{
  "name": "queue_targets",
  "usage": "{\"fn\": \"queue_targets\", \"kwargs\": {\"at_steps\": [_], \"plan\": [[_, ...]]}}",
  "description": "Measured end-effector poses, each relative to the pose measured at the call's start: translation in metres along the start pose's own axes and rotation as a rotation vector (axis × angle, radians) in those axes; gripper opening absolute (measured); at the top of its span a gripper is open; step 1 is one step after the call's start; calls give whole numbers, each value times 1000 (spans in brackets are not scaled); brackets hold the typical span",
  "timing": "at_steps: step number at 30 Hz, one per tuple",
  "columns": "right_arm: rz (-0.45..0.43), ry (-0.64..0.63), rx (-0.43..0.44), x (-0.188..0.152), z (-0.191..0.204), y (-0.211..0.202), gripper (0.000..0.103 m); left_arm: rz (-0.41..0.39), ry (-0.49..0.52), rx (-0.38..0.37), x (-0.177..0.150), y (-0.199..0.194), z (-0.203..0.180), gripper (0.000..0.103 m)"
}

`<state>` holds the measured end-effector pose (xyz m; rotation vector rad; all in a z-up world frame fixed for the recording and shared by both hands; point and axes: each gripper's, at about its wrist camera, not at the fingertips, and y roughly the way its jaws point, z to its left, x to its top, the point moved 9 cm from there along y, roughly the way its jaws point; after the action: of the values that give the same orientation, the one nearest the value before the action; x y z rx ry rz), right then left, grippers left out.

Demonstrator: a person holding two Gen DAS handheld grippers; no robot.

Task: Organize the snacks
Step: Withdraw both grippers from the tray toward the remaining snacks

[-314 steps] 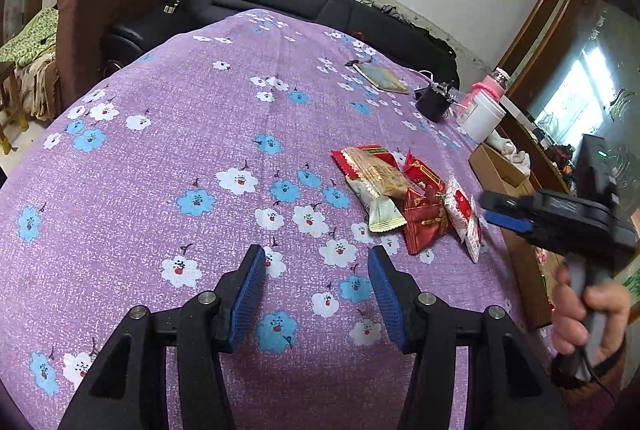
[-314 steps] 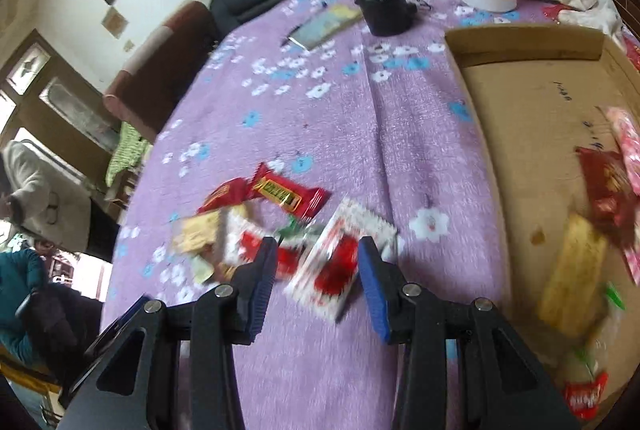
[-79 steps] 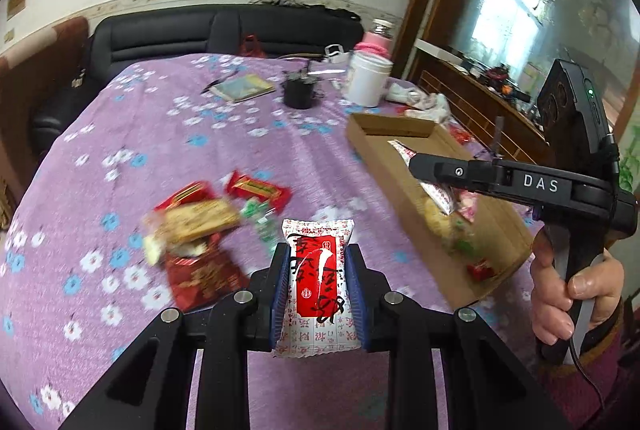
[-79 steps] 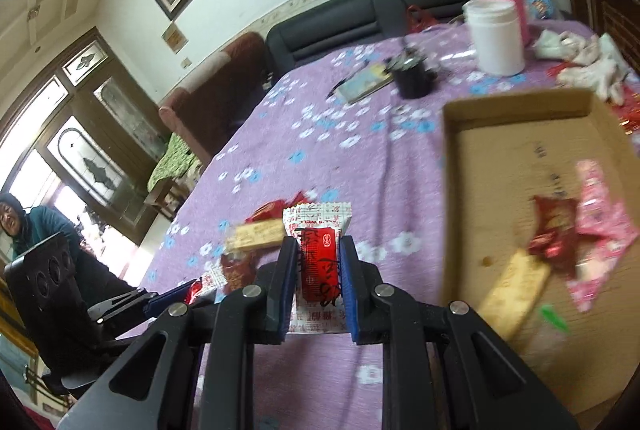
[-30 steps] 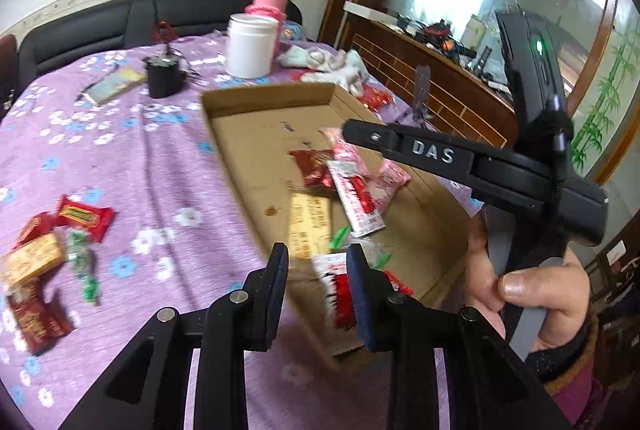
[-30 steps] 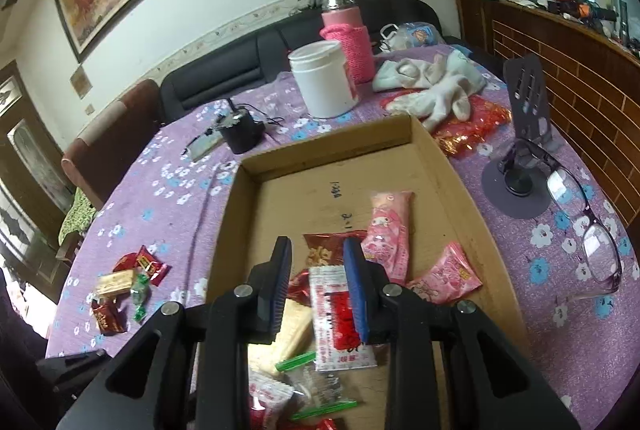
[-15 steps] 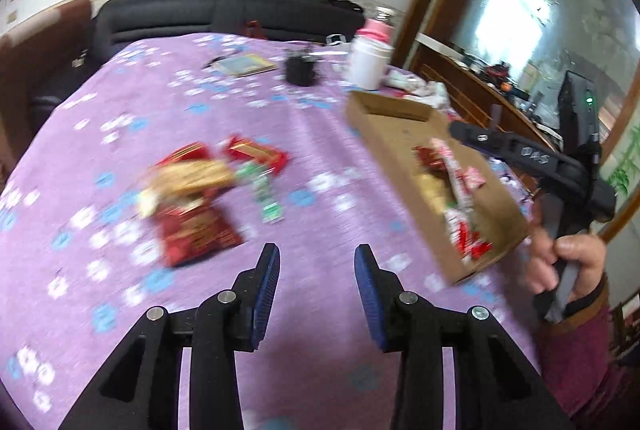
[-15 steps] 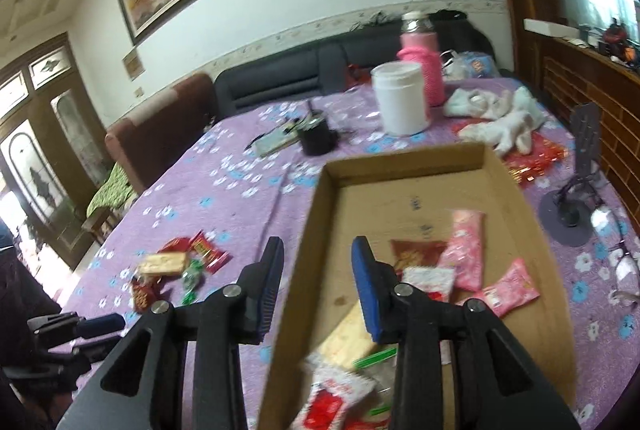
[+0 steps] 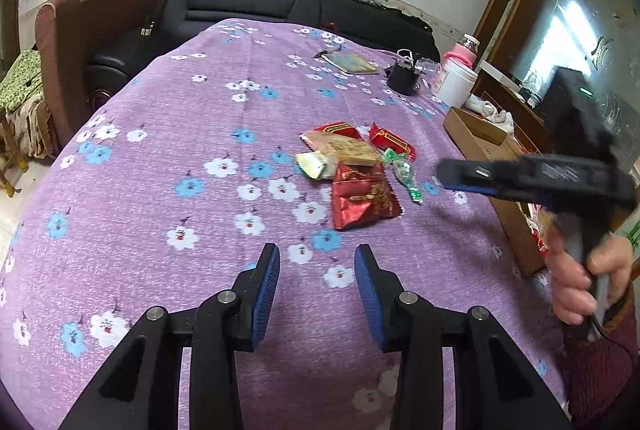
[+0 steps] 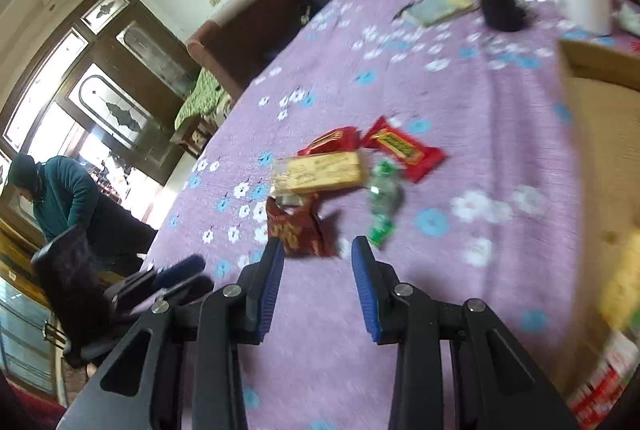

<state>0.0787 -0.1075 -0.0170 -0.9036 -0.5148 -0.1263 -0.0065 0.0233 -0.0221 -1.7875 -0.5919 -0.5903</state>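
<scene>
Left gripper: black two-finger gripper with blue pads (image 9: 317, 284), jaws parted to a moderate gap, nothing between them; it hangs above bare cloth, short of the snacks.
Right gripper: matching black gripper with blue pads (image 10: 316, 276), jaws likewise parted and empty; a hand (image 9: 576, 282) grips its handle.
Surface: purple tablecloth printed with white and blue flowers (image 9: 168, 166).
Loose snacks: small cluster near the table's middle, namely a dark red foil pouch (image 9: 362, 196), a tan biscuit pack (image 9: 346, 150) lying partly over it, a red bar wrapper (image 9: 392, 142), and a green-and-clear candy wrapper (image 9: 406, 176) just beside the pouch.
Container: shallow brown cardboard tray (image 9: 478, 144) at the table's right edge, well apart from the cluster; packets lie inside it, blurred.
Background items: white plastic jar (image 9: 456, 82), small black cup (image 9: 402, 76).
</scene>
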Motion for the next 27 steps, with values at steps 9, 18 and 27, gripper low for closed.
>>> {"fn": "queue_targets", "kwargs": {"at_steps": [9,18,27], "plan": [[65,63,49,-4,3,48,35,7,-20,-2,-2,-4,19,41],[-53,-34,-11,-9,5,-5,34,18,-2,-2,15,8,10,69],[-140,20,-103,5,-39,-24,34,107,23,55,27,55,-16,69]]}}
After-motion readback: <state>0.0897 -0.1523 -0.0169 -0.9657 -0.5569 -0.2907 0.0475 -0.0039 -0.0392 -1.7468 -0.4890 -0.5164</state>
